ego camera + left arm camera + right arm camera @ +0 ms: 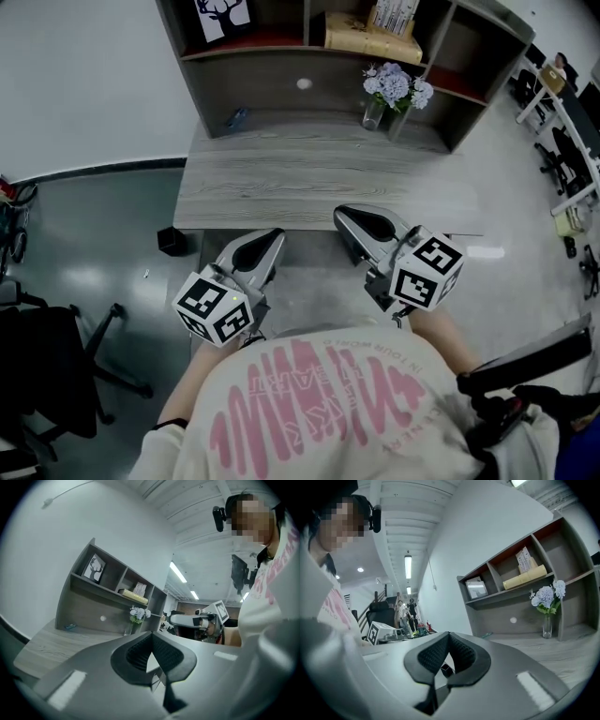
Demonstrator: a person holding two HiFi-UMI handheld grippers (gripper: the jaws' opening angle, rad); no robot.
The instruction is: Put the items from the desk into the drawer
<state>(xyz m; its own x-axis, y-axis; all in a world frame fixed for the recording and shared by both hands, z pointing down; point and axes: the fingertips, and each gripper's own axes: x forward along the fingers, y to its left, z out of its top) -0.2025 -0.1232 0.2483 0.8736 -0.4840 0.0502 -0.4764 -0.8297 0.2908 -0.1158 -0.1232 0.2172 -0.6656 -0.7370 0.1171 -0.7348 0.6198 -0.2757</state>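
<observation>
My left gripper (270,242) is clenched on nothing, its jaws pressed tip to tip. My right gripper (349,219) is clenched the same way, with nothing between its jaws. I hold both near my chest, just off the near edge of the desk (281,192), the left at seven o'clock of the desktop and the right at five o'clock, well apart from the items. The vase of flowers (394,92) stands at one o'clock on the desk, near the back panel of the shelf unit (272,80). A small blue item (236,118) lies at eleven o'clock, close to the back corner. I cannot tell what it is.
</observation>
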